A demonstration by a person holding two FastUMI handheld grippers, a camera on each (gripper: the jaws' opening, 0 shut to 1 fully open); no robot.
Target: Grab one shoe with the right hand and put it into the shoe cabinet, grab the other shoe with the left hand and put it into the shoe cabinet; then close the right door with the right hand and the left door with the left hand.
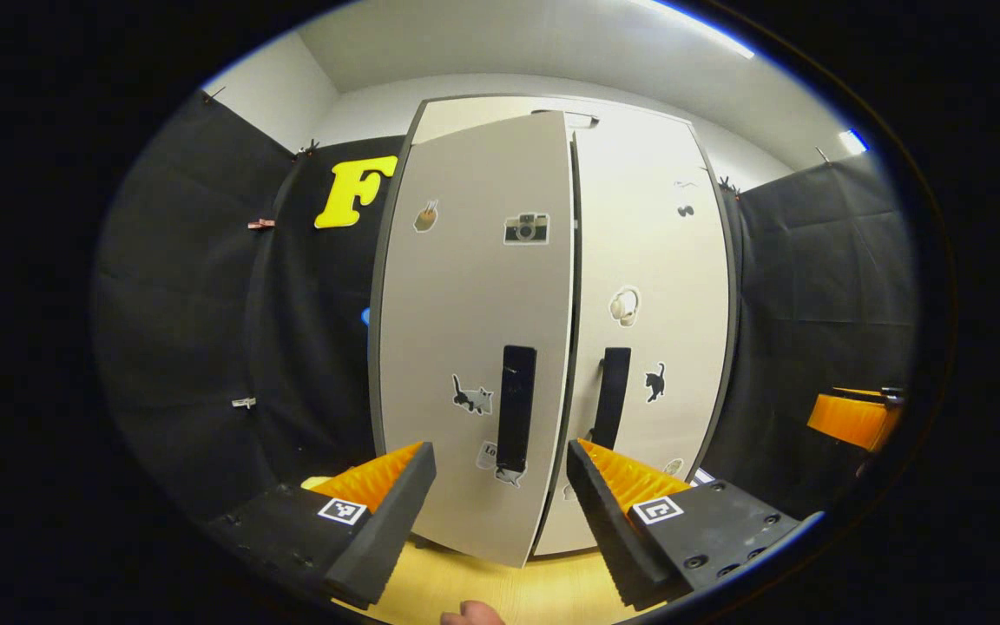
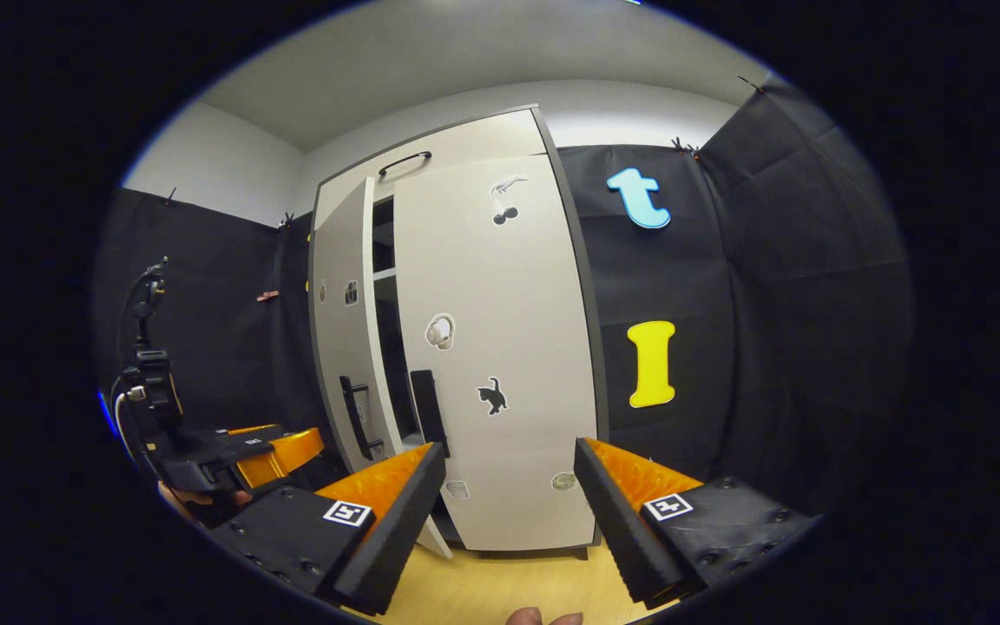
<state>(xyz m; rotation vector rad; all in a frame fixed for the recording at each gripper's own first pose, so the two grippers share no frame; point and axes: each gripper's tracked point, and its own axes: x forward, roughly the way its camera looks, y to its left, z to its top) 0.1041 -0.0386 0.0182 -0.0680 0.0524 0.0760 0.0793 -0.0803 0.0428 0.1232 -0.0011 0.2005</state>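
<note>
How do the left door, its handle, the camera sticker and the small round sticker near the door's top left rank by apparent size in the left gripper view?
1. left door
2. handle
3. camera sticker
4. round sticker, only slightly smaller than the camera sticker

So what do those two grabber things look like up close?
Each gripper, left and right, has two wedge-shaped fingers with ridged inner faces. The finger bases are blocky, dotted with screws, and each carries a small square black-and-white marker. In the right gripper view, cables run off the left gripper's body.
</note>
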